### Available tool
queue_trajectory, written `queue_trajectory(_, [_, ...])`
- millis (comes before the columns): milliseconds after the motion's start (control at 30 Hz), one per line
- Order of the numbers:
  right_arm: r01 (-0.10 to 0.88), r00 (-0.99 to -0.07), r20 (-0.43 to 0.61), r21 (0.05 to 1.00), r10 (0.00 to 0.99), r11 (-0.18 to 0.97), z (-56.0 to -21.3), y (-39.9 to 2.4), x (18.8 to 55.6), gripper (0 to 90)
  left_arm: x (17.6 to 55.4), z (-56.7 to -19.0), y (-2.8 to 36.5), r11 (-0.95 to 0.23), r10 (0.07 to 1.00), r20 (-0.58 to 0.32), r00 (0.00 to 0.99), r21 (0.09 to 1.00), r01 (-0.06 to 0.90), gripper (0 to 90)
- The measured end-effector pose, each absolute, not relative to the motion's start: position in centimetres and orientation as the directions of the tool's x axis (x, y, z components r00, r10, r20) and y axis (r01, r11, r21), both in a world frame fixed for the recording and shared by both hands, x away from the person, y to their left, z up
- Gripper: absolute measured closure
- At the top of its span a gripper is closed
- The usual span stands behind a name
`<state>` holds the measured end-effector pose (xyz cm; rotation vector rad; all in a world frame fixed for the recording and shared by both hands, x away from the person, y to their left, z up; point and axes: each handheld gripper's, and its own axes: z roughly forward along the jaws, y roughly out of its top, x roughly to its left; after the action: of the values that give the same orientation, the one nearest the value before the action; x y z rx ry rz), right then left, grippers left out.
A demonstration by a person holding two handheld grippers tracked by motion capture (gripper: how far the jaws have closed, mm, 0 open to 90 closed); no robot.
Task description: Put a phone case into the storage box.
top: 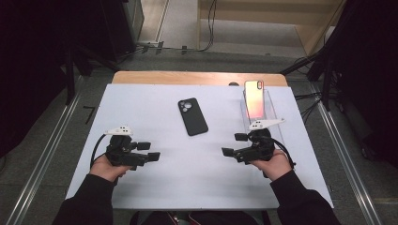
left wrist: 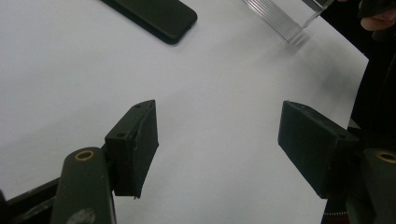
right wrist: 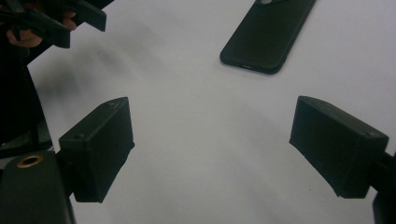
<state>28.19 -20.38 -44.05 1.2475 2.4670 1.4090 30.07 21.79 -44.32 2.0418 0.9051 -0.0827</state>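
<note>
Both tongs, left (top: 151, 151) and right (top: 232, 144), apart, empty, flanking black phone case (top: 192, 116); phone (top: 254, 99) propped in clear stand (top: 271, 107) for easy grasp.

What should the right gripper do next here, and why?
Probably ease the right gripper forward toward the black phone case. Its fingers stand open over bare white table with nothing between them, and the case lies flat, camera cutout up, just ahead of them. The left gripper is open too, and the pink phone leans in its clear stand untouched.
</note>
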Motion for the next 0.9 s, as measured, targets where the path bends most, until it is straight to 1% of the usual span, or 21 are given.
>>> queue_trajectory(367, [0.627,-0.620,0.281,0.739,0.732,0.247,-43.9,-18.4,29.2,11.6,29.1,-44.2,22.3,-0.340,0.581,-0.374,0.723,0.696,0.633,29.3])
queue_trajectory(900, [0.640,-0.567,0.248,0.733,0.786,0.231,-43.9,-15.0,31.9,11.6,28.4,-44.2,23.0,-0.323,0.594,-0.381,0.709,0.694,0.643,29.3])
